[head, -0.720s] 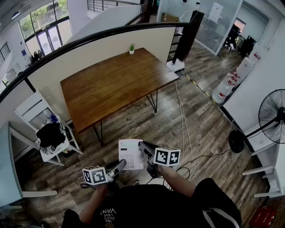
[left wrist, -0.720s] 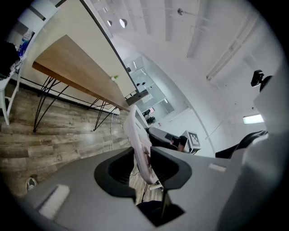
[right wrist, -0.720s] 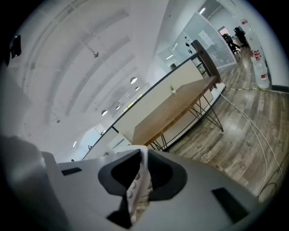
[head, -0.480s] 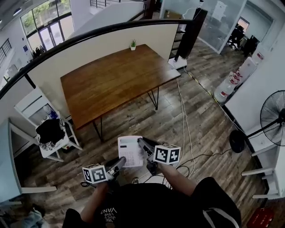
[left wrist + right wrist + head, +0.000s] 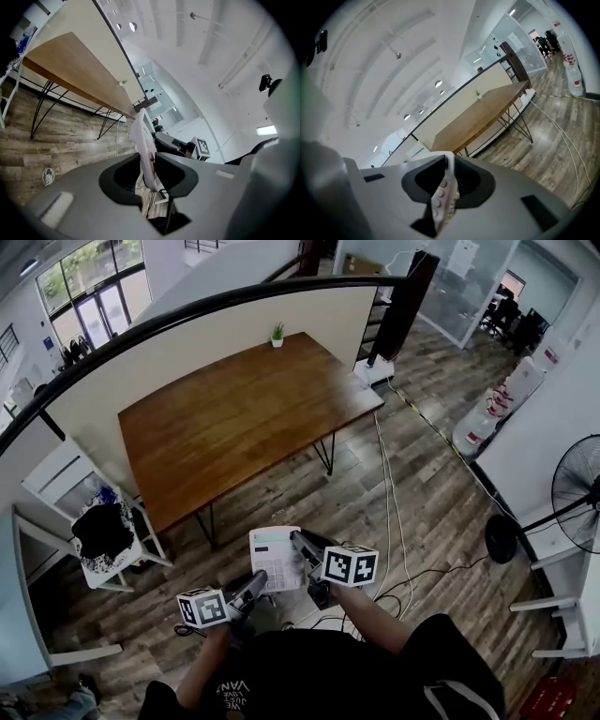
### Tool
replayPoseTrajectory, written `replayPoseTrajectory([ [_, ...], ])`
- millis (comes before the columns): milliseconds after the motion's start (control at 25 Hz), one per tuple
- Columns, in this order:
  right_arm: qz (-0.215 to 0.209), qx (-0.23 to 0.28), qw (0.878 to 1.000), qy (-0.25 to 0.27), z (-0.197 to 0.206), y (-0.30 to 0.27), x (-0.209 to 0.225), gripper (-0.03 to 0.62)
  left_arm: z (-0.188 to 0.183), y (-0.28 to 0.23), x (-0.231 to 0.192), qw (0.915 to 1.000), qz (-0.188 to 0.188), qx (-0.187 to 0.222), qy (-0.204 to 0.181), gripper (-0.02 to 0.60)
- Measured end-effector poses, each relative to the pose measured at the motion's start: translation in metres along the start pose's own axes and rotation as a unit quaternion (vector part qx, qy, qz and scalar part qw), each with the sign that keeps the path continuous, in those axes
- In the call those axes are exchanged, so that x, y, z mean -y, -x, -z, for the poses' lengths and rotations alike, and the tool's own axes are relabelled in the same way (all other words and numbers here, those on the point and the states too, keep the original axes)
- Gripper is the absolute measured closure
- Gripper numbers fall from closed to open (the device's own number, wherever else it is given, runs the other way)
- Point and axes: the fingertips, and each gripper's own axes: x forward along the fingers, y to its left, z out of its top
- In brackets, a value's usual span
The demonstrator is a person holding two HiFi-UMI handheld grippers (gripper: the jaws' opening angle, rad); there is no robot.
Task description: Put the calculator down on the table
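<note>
A white calculator hangs in the air over the wood floor, short of the brown wooden table. My left gripper grips its near lower edge. My right gripper clamps its right side. In the left gripper view the calculator stands edge-on between the two dark pads. The right gripper view shows its button side pinched between the jaws, with the table beyond.
A small potted plant stands at the table's far edge. A white chair with a black cloth is left of the table. Cables run across the floor, and a fan and water bottles stand at the right.
The table has drawn slightly nearer and wider in the head view. Both grippers keep the same hold on the calculator.
</note>
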Motion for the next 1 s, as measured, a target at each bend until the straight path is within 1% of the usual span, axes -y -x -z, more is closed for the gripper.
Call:
replayPoseTrajectory([
  [240, 0.015, 0.007, 1.0, 0.007, -0.049, -0.043, 0.013, 0.537, -0.058, -0.029, -0.023, 0.9998, 0.018, -0.006, 0.004, 0.479],
  [400, 0.022, 0.018, 1.0, 0.005, -0.086, -0.075, 0.023, 0.537, -0.105, -0.05, -0.035, 0.9995, 0.028, -0.017, 0.0, 0.479],
  [560, 0.031, 0.028, 0.999, 0.001, -0.111, -0.102, 0.035, 0.536, -0.139, -0.069, -0.049, 0.999, 0.035, -0.027, -0.006, 0.48],
  [840, 0.039, 0.031, 0.999, -0.006, -0.141, -0.139, 0.057, 0.537, -0.178, -0.096, -0.069, 0.9987, 0.035, -0.037, -0.004, 0.48],
  [920, 0.036, 0.025, 0.999, -0.006, -0.149, -0.148, 0.064, 0.537, -0.185, -0.106, -0.069, 0.9989, 0.032, -0.034, 0.002, 0.48],
  [1000, 0.029, 0.015, 0.999, -0.002, -0.158, -0.157, 0.072, 0.537, -0.193, -0.116, -0.073, 0.9995, 0.022, -0.023, 0.007, 0.48],
])
